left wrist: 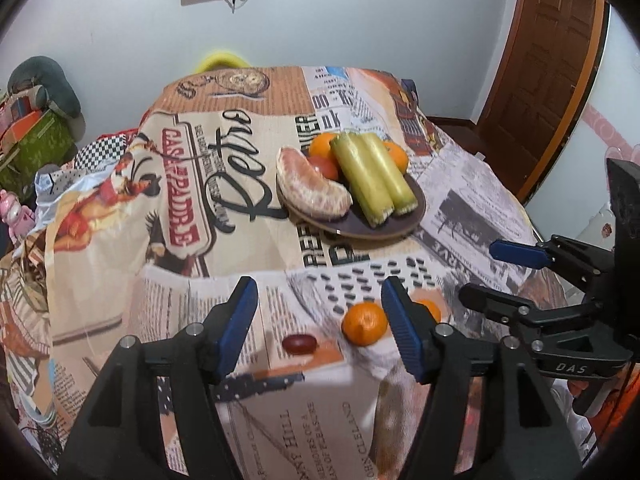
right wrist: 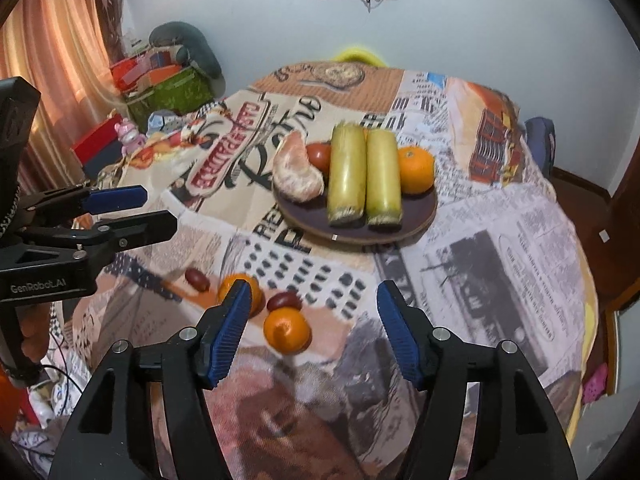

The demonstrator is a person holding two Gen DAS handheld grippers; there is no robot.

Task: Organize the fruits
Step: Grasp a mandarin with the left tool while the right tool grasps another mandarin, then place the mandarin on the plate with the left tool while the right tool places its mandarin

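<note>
The left gripper [left wrist: 318, 330] hangs over the near edge of the cloth-covered table [left wrist: 472, 208] with its blue-padded fingers [left wrist: 240, 320] standing apart and nothing clamped between them. In the gap, down on the cloth, lie a dark red date [left wrist: 299, 344] and a mandarin [left wrist: 364, 323] — the mandarin close to the right-hand finger, a second orange fruit half hidden behind that finger. The right gripper [right wrist: 312, 332] is likewise parted and empty; another mandarin [right wrist: 287, 330] sits on the cloth between its fingers, nearer the left one, with a date [right wrist: 284, 301] just behind it, while a further mandarin [right wrist: 240, 286] peeps out behind the left finger [right wrist: 226, 328]. Farther back stands the dark plate [right wrist: 424, 216] — already loaded with two pale green stalks [right wrist: 347, 172], a peeled citrus piece [right wrist: 298, 174], a tomato [right wrist: 320, 156] and an orange [right wrist: 416, 170].
</note>
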